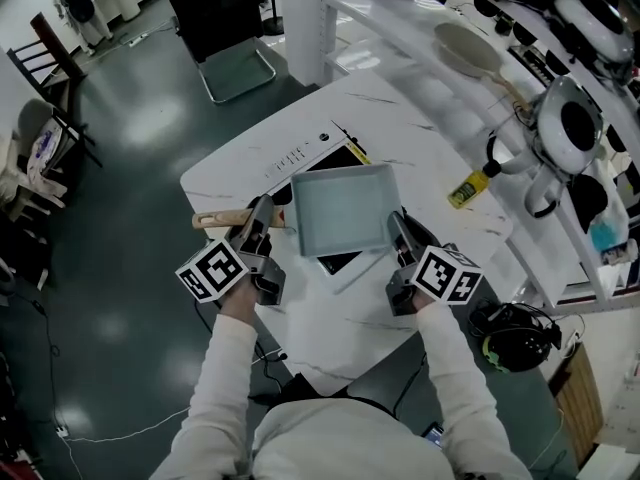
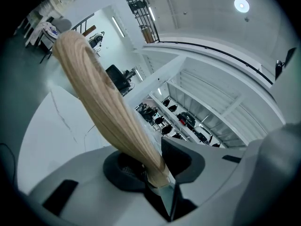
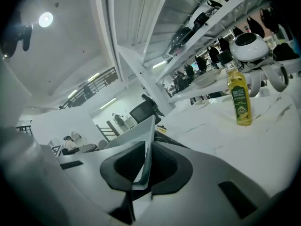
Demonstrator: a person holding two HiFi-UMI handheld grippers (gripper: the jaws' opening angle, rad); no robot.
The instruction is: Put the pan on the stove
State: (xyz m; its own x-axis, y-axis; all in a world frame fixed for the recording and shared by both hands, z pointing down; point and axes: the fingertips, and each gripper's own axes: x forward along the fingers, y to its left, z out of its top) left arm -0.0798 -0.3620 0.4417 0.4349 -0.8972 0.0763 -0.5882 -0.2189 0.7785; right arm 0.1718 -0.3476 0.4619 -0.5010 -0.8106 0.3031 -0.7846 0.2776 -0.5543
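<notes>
Spotter: Counter [image 1: 400,118] first, then stove [image 1: 335,158]: where does your pan [image 1: 345,208] sit?

Checker: Head view puts it over the stove's black top. Your left gripper [image 1: 262,216] pinches the wooden handle [image 2: 103,107] in its jaws. Your right gripper [image 1: 400,230] has its jaws clamped on the pan's thin rim. Only the right gripper view shows that bite, with the oil bottle [image 3: 241,100] beyond.

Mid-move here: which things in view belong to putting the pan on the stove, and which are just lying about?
Job: pan, its wooden handle, stove, left gripper shut on the handle, right gripper shut on the pan's rim.
Lying about: oil bottle, headphones, chair.
</notes>
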